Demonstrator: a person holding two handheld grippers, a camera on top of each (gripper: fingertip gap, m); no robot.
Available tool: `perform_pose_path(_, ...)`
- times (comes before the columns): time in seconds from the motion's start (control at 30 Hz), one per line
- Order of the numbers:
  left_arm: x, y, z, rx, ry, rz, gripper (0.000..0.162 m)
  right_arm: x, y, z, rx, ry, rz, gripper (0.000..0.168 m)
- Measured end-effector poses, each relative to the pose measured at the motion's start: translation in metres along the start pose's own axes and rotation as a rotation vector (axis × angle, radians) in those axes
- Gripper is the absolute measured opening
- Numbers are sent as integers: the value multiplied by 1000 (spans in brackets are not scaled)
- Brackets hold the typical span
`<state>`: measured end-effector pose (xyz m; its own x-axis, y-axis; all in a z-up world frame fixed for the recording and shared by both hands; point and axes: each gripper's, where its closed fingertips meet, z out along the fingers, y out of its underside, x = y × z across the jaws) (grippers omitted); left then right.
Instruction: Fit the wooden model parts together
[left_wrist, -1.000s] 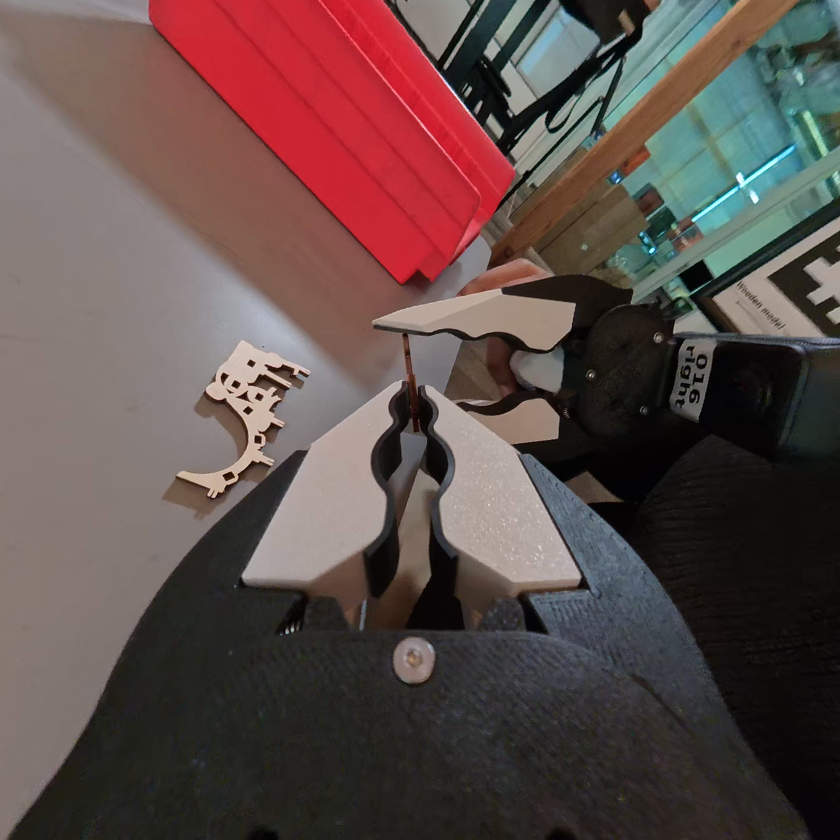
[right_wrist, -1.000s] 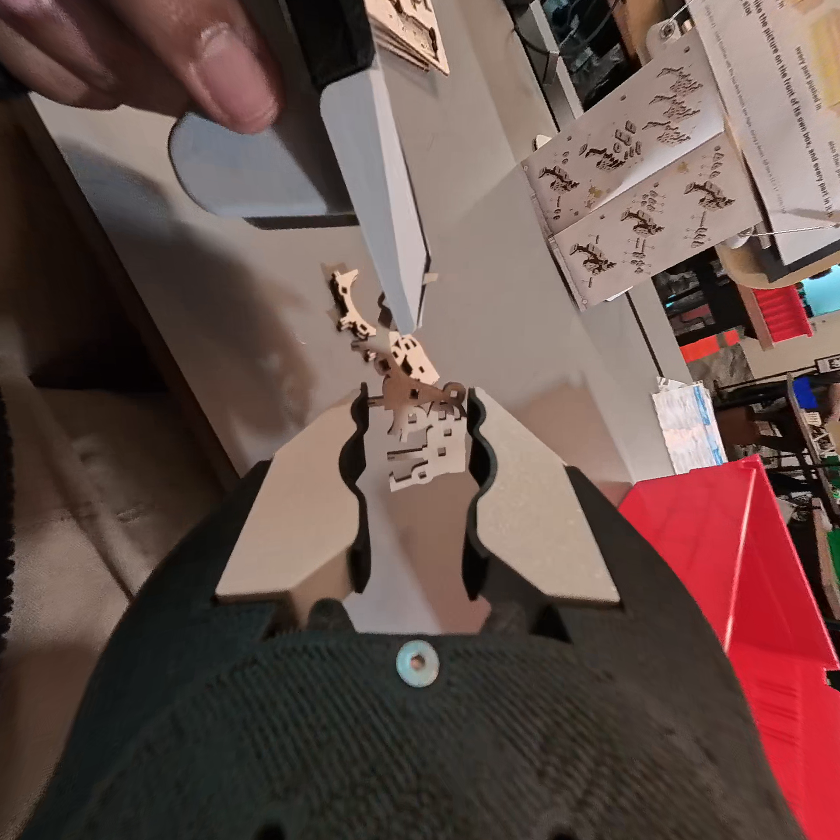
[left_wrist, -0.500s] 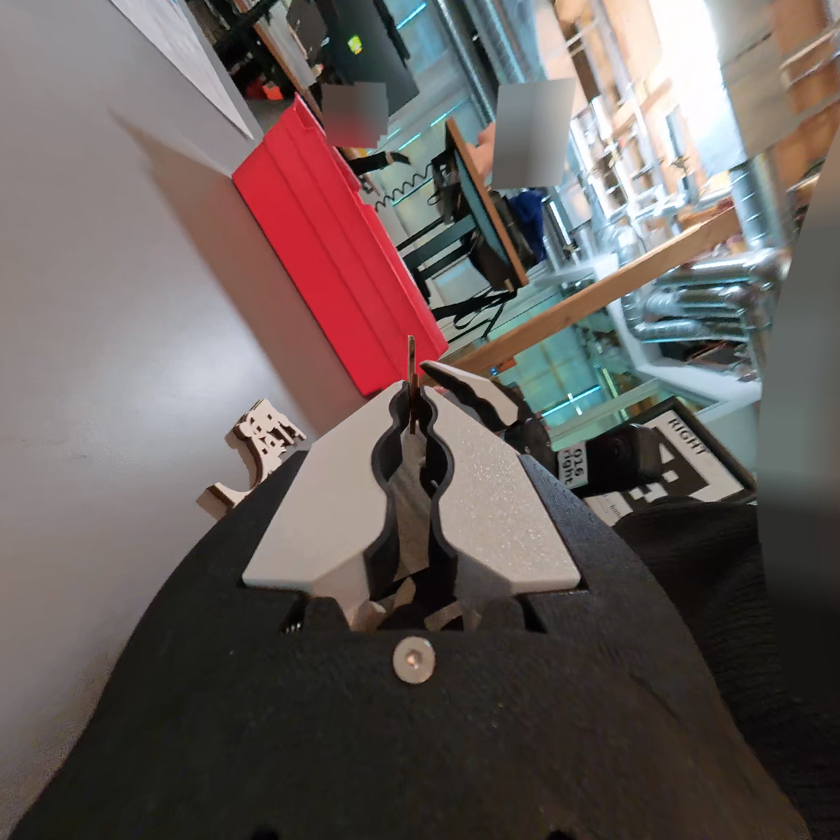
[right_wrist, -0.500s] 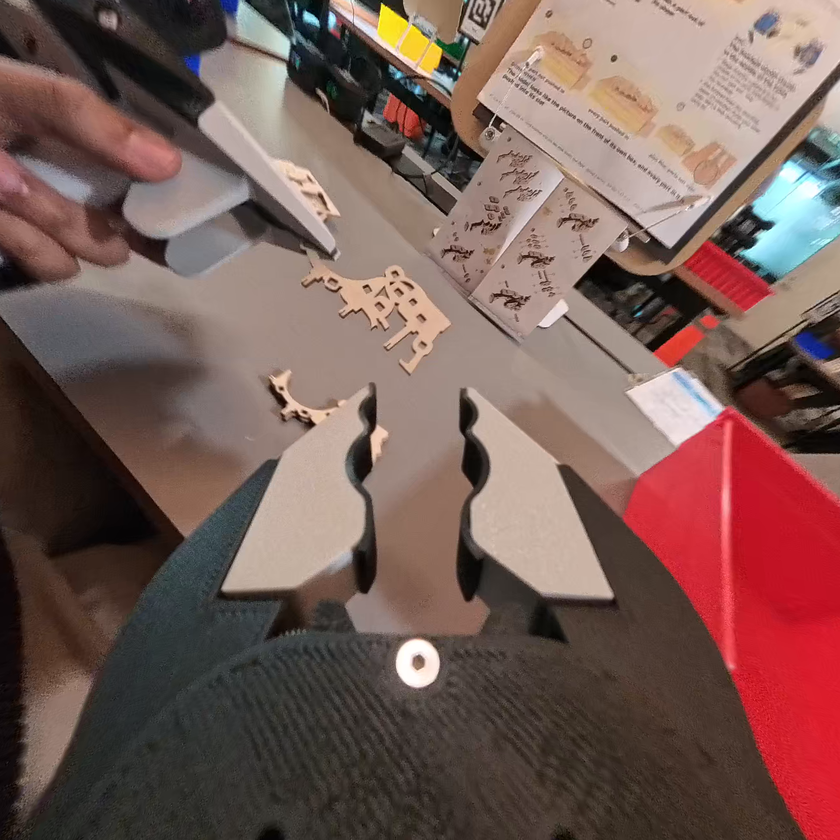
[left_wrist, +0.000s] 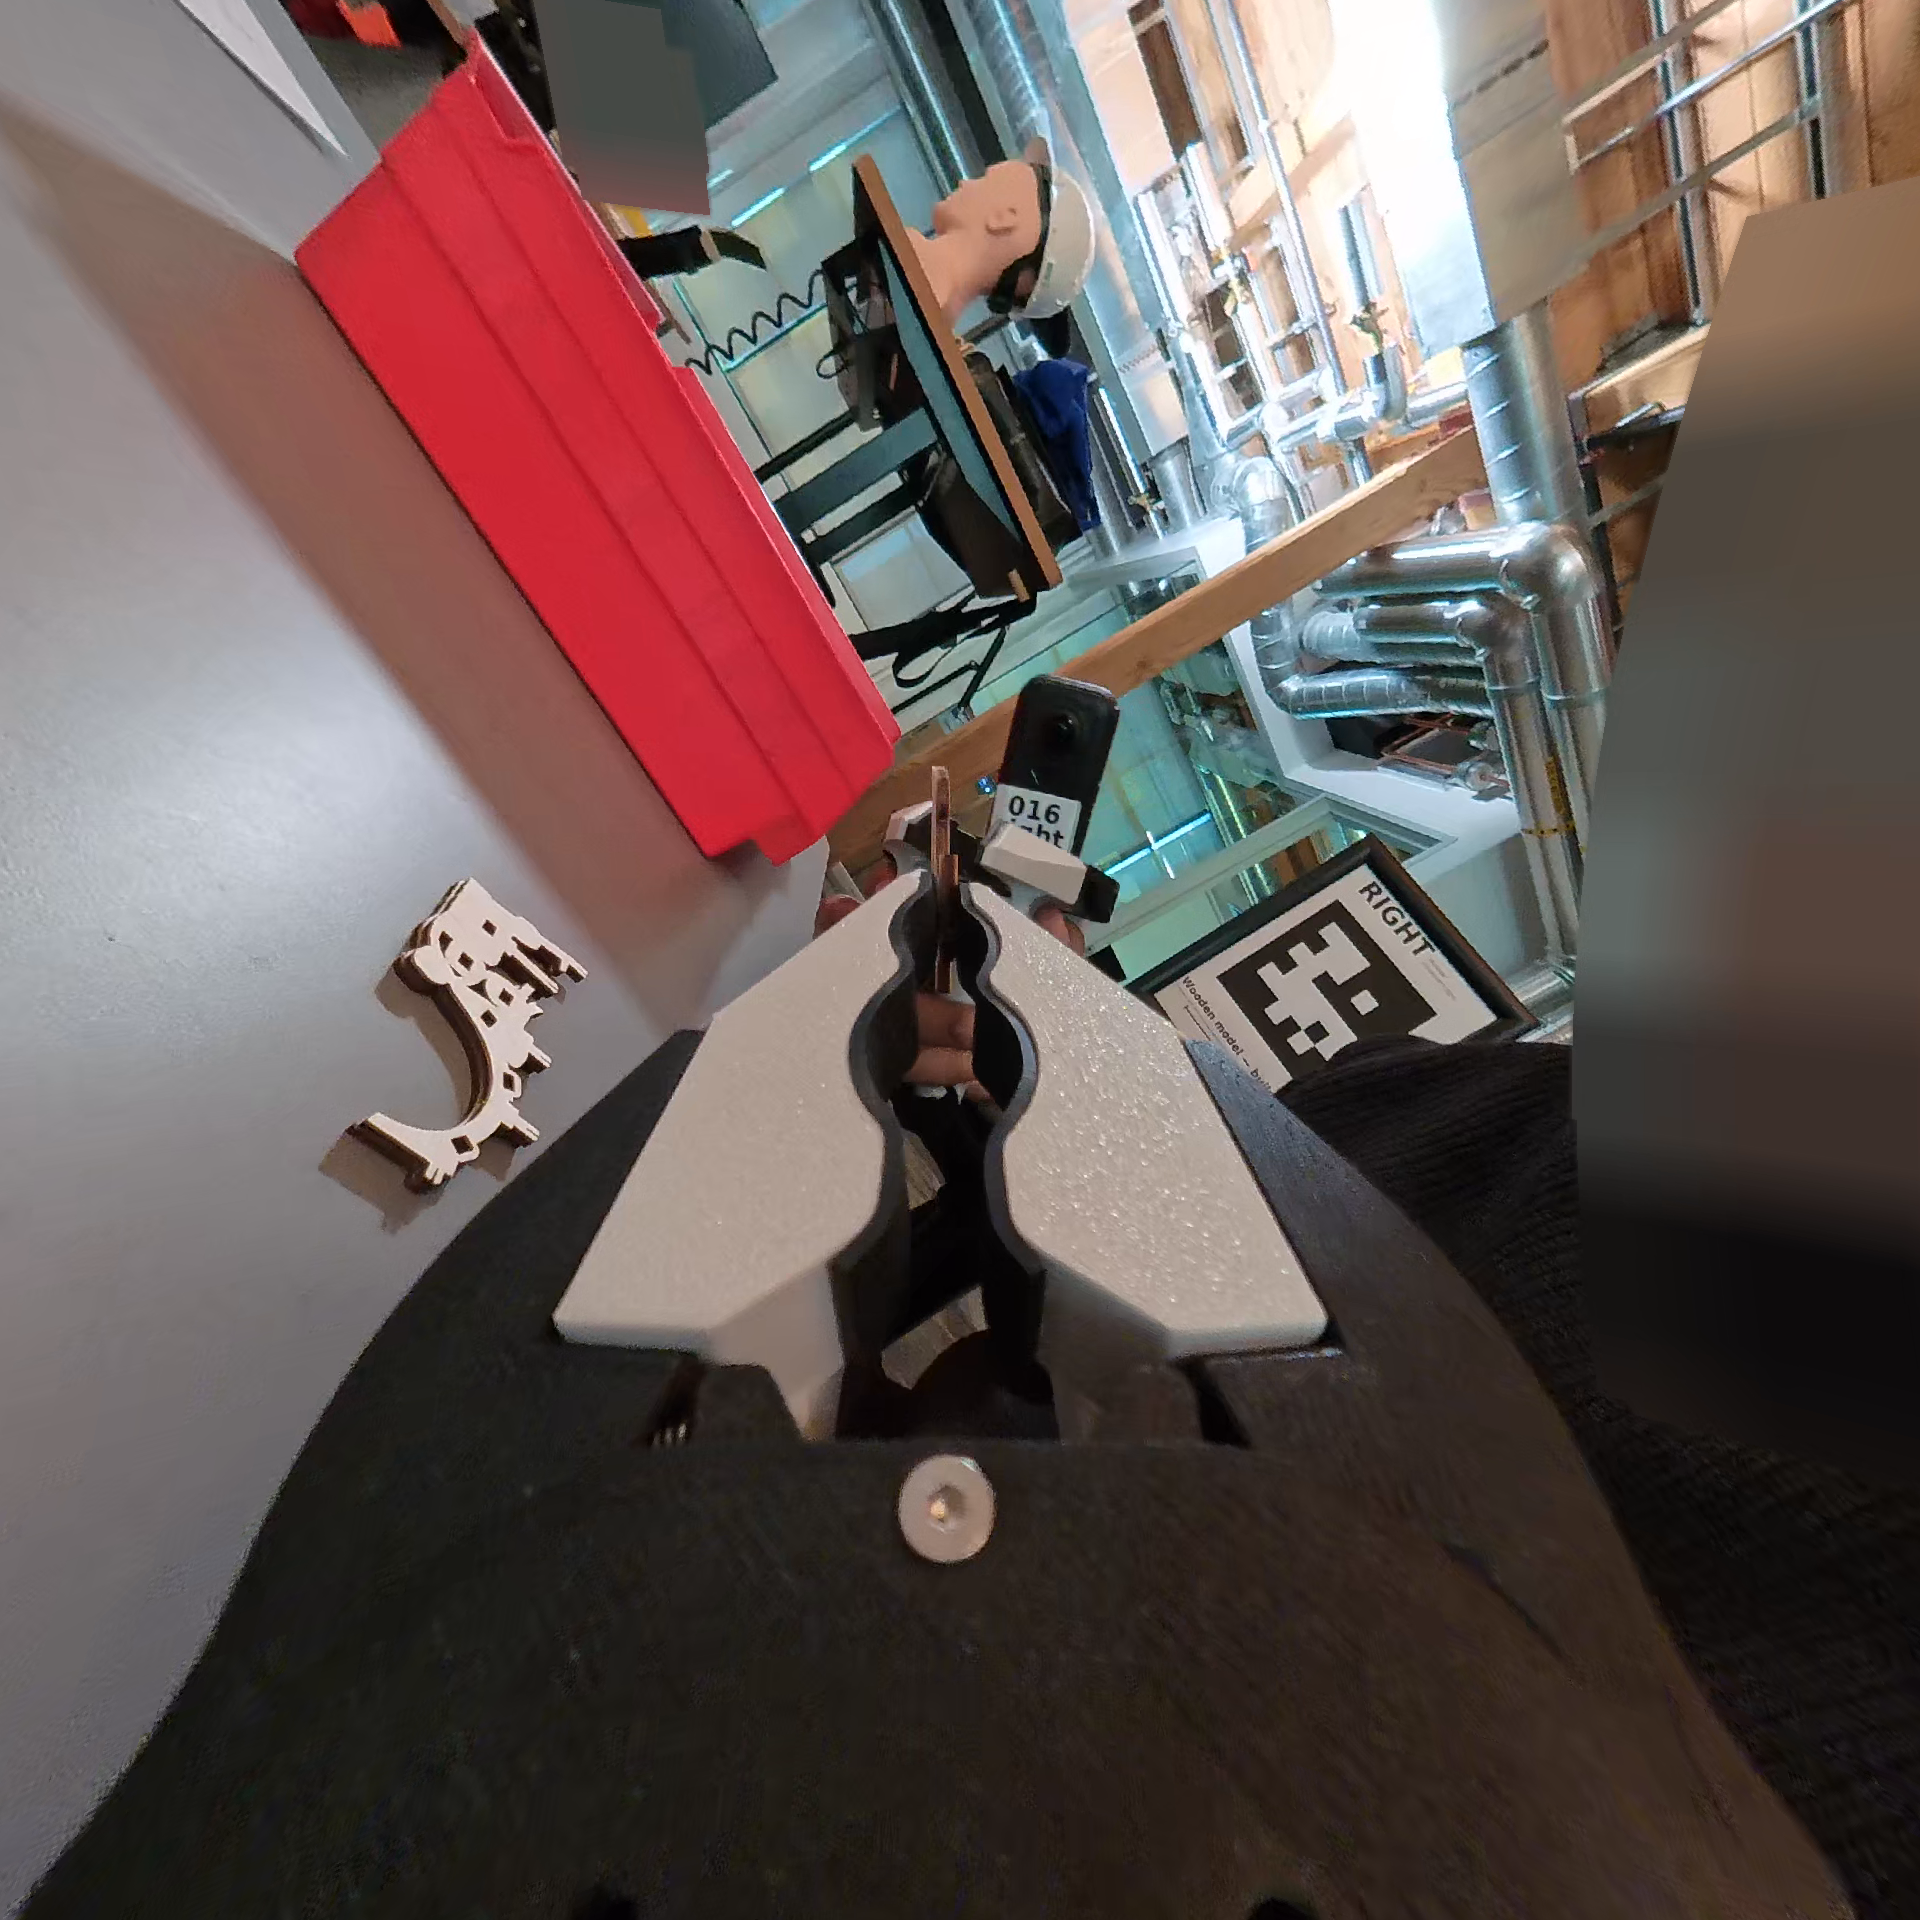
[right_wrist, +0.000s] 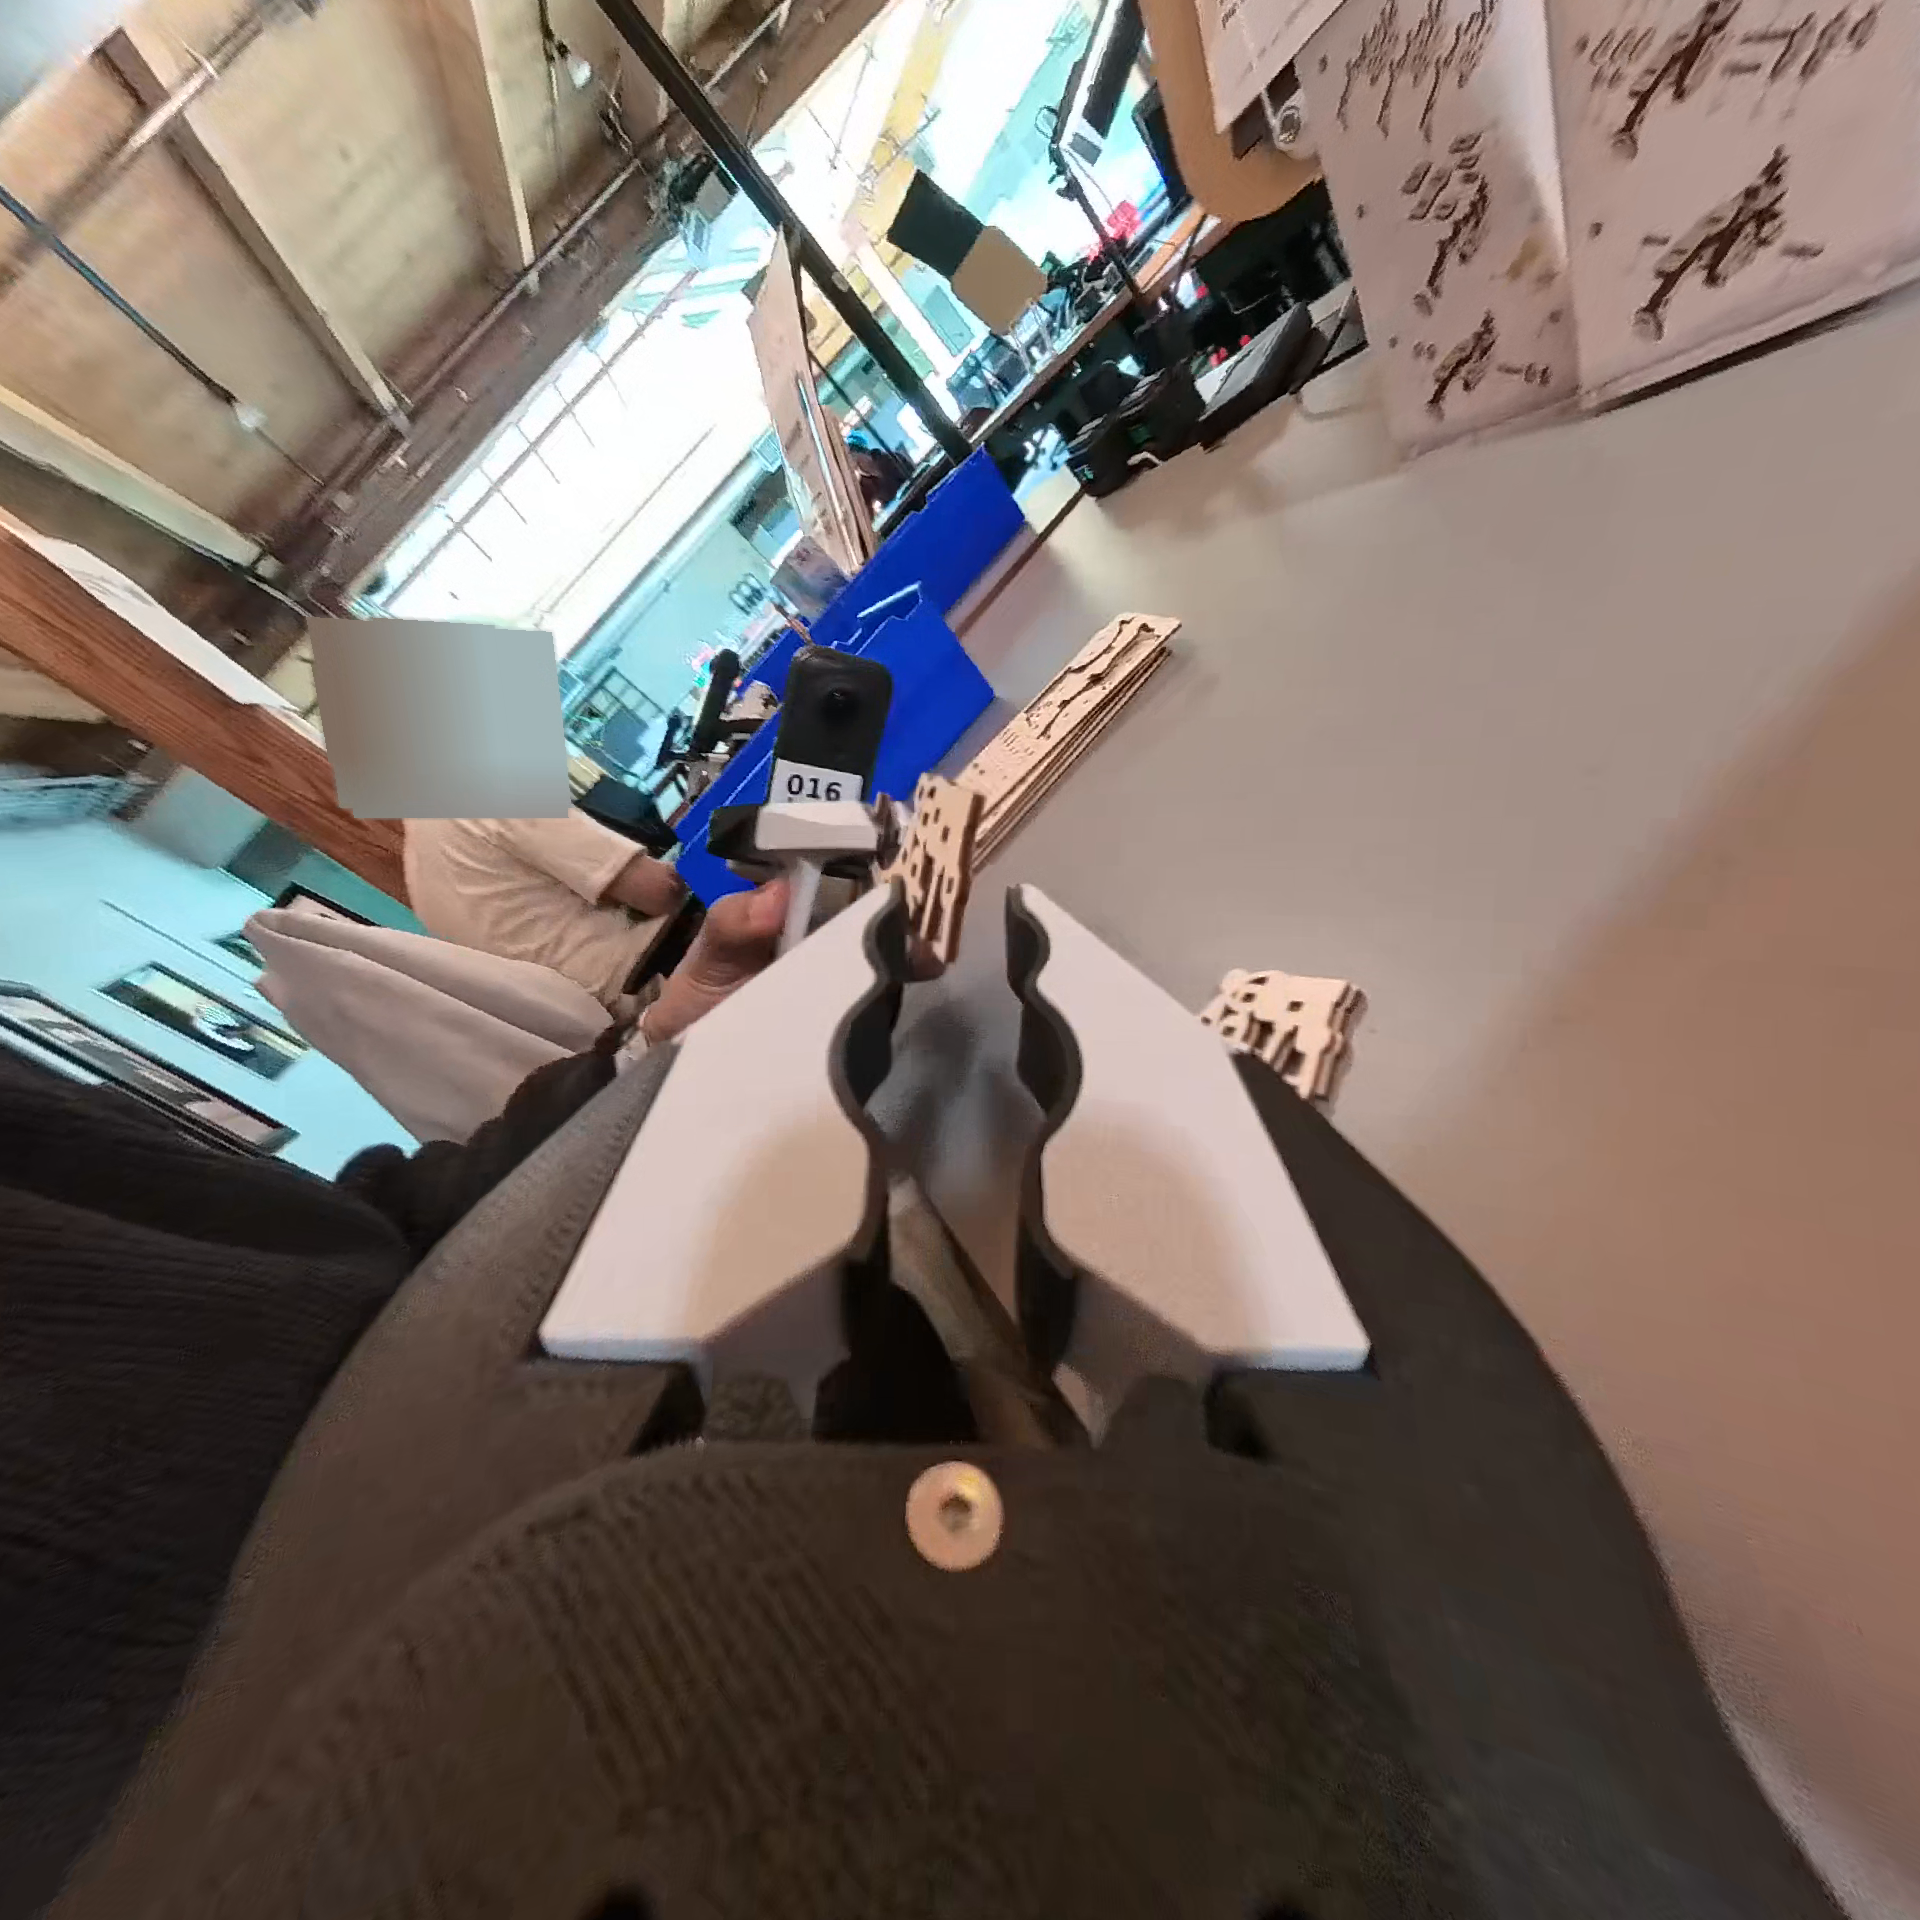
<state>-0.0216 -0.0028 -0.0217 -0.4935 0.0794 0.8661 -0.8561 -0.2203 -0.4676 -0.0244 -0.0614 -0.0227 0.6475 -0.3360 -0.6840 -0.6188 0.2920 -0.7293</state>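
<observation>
r gripper (right_wrist: 954, 914) swung up facing l gripper (left_wrist: 943, 902); l fingers clamp wood part (left_wrist: 941, 831), r's apart.

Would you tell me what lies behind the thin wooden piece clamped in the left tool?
Directly behind the thin wooden piece, seen edge-on in the left tool, is the right tool with its black camera. A hand shows lower down. The piece's flat face is hidden here.
</observation>
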Motion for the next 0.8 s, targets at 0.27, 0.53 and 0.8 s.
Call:
perform_pose_path(0.27, -2, 13, 7, -63, 28, -16, 0, 1, 5, 1, -28, -34, 46, 3)
perform_pose_path(0.53, -22, -9, -14, -21, -146, 65, 39, 12, 0, -3, -33, -44, 82, 1)
perform_pose_path(0.8, -37, 6, -36, -158, -384, 229, 37, 20, 48, 9, -310, -56, 145, 1)
